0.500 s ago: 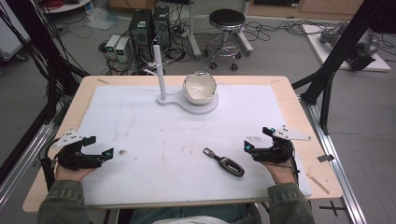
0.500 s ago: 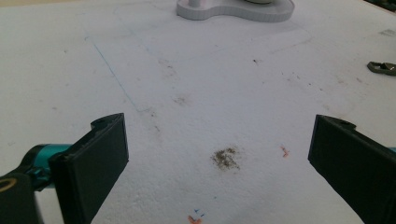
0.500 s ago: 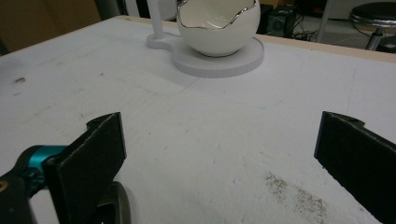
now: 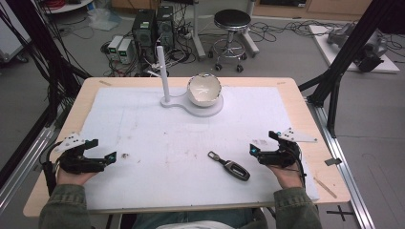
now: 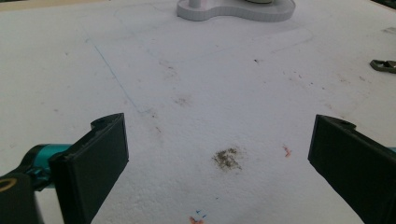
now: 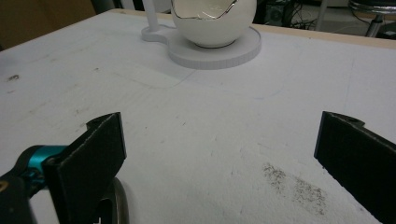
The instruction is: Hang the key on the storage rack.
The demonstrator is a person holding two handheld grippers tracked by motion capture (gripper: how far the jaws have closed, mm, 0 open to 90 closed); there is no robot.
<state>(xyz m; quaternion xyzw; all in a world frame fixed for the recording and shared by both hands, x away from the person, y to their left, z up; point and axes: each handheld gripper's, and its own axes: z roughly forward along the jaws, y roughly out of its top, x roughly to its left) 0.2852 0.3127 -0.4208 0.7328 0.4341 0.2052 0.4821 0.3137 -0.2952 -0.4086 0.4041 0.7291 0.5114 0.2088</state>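
Note:
A black key fob [image 4: 232,167] with a metal ring lies on the white foam sheet [image 4: 191,138], near the front and right of centre. My right gripper [image 4: 262,143] rests just right of it, jaws open and empty [image 6: 219,154]; the fob's metal ring [image 6: 120,205] shows beside its left jaw. My left gripper [image 4: 102,150] sits near the front left, also open with nothing between the jaws [image 5: 217,154]. A white egg-shaped bowl [image 4: 204,89] with a jagged rim stands on a white stand [image 4: 210,109] with an upright post [image 4: 163,71] at the back centre.
The foam sheet covers most of a wooden table [image 4: 305,114], leaving bare edges. Dirty smudges [image 5: 227,158] mark the sheet. Black frame struts [image 4: 334,81] rise at the right and left sides. A stool and computers stand on the floor beyond.

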